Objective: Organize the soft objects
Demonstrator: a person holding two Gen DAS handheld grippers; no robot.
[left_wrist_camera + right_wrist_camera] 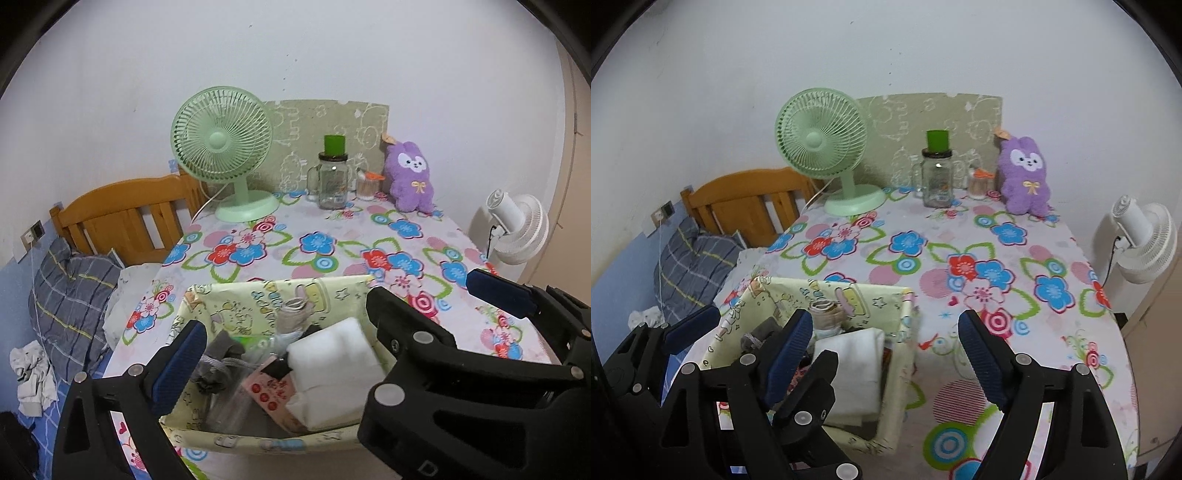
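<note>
A pale yellow cartoon-print fabric basket (pixel 258 291) (pixel 901 369) stands at the near left of the flowered table. In it lie a folded white cloth (pixel 332 354) (pixel 857 365), grey socks (pixel 218 354), a rolled beige cloth (pixel 823 312) and a pink packet (pixel 266 395). A purple plush rabbit (pixel 408 177) (pixel 1027 175) sits at the far right by the wall. My left gripper (pixel 284 347) is open and empty, its fingers astride the basket. My right gripper (pixel 886 354) is open and empty just right of the basket, over its right wall.
A green desk fan (pixel 225 147) (pixel 827 144), a glass jar with green lid (pixel 332 177) (pixel 936 173) and a small cotton-swab jar (pixel 979 184) stand at the back. A white fan (pixel 1145 240) stands right of the table. A wooden bed with a plaid pillow (pixel 70 291) lies left.
</note>
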